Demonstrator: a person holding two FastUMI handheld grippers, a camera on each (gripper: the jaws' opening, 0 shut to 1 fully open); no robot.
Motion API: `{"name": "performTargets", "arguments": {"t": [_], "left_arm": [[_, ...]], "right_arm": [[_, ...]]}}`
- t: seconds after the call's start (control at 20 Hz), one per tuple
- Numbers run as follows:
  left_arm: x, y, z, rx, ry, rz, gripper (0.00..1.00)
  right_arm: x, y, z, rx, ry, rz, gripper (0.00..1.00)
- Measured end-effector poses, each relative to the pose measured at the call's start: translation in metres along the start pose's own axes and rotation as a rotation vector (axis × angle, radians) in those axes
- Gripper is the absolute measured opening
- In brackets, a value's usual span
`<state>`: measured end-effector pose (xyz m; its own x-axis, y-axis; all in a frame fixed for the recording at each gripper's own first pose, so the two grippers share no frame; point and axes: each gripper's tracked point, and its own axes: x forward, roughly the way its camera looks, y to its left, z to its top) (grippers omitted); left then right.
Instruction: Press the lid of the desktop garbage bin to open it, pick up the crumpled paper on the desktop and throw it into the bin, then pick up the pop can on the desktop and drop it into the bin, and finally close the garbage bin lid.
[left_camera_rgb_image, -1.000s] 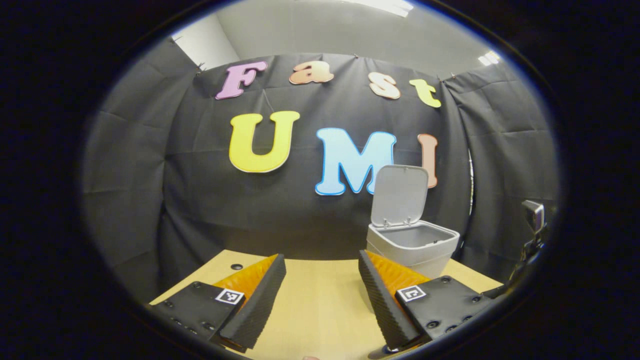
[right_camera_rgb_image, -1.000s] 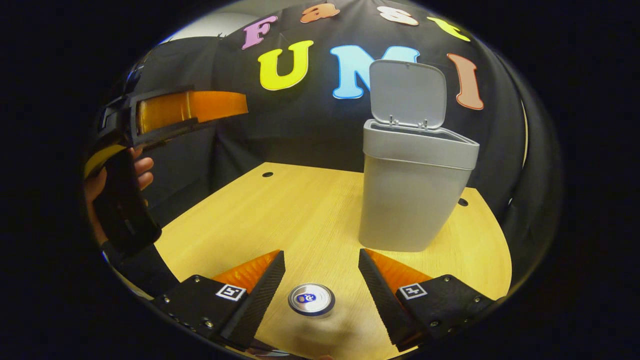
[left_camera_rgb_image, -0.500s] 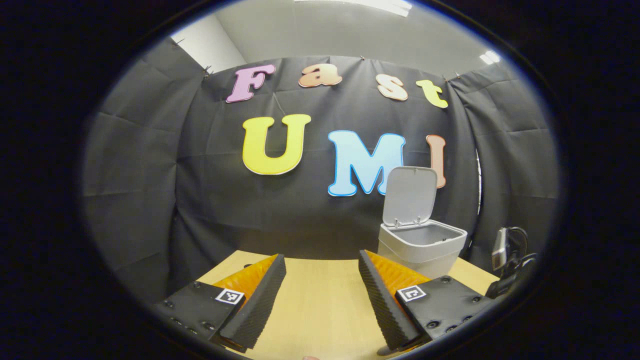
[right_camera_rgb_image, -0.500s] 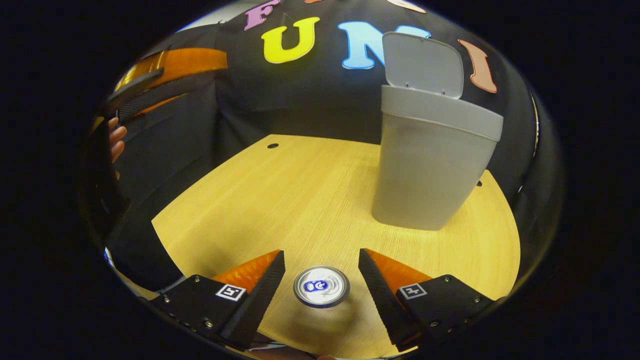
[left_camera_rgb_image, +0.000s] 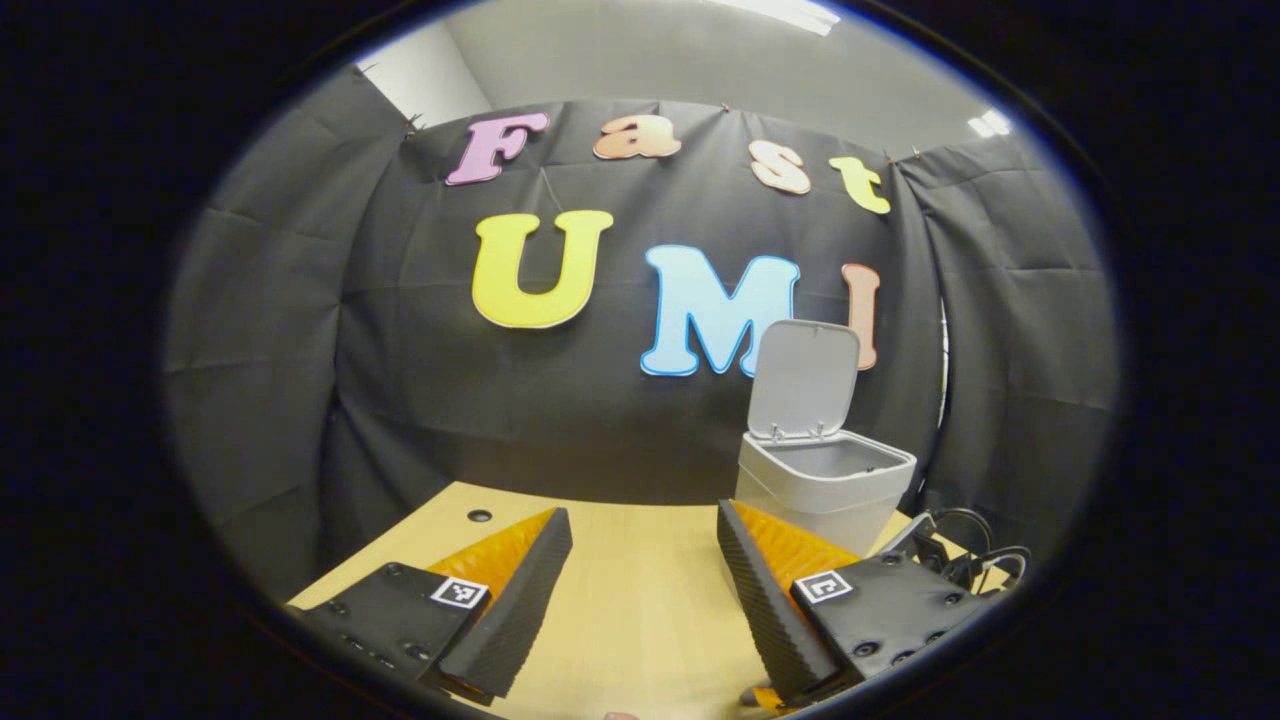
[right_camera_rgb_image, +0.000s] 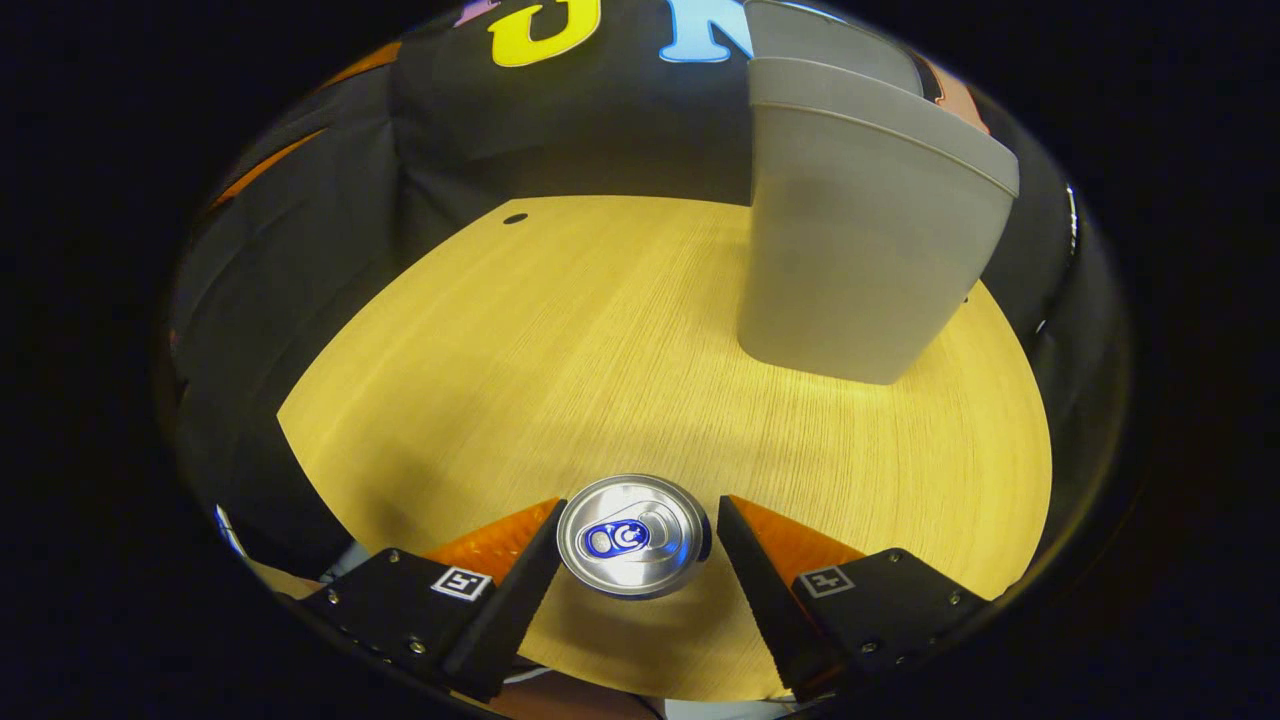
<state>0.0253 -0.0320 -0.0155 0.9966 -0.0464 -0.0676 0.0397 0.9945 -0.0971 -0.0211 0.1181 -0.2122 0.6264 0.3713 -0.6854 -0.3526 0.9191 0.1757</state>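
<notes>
In the right gripper view the pop can (right_camera_rgb_image: 632, 535) stands upright on the wooden desktop (right_camera_rgb_image: 560, 340), its silver top facing me. My right gripper (right_camera_rgb_image: 640, 545) is open, with one finger on each side of the can; I cannot tell whether either touches it. The grey bin (right_camera_rgb_image: 855, 240) stands beyond to the right. In the left gripper view my left gripper (left_camera_rgb_image: 640, 590) is open and empty above the desk. The bin (left_camera_rgb_image: 822, 485) is ahead to its right with its lid (left_camera_rgb_image: 805, 378) standing up.
Black cloth walls close off the back and sides of the desk. A small round hole (right_camera_rgb_image: 515, 218) sits near the desk's far left corner. Cables and part of the other gripper (left_camera_rgb_image: 950, 560) show to the right of the bin in the left gripper view.
My right gripper has dropped toward the can, which now lies between its fingers and looks larger. The left gripper has shifted a little; the bin lid stays up.
</notes>
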Motion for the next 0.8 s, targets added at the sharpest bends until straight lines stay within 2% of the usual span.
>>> {"name": "performTargets", "arguments": {"t": [0.15,0.2,0.3,0.8], "left_arm": [[-0.002,0.002,0.0,0.008,0.0,0.001,0.96],[-0.001,0.003,-0.001,0.007,0.002,0.001,0.95],[0.0,0.002,-0.002,0.002,0.007,-0.001,0.96],[0.004,-0.007,-0.007,-0.003,0.019,-0.017,0.96]], "right_arm": [[-0.002,0.003,-0.002,0.016,0.015,0.002,0.95],[0.0,0.005,0.0,0.016,0.019,0.002,0.87],[-0.001,0.003,-0.002,0.015,0.017,-0.009,0.86],[-0.016,-0.001,0.026,0.135,-0.157,-0.039,0.83]]}}
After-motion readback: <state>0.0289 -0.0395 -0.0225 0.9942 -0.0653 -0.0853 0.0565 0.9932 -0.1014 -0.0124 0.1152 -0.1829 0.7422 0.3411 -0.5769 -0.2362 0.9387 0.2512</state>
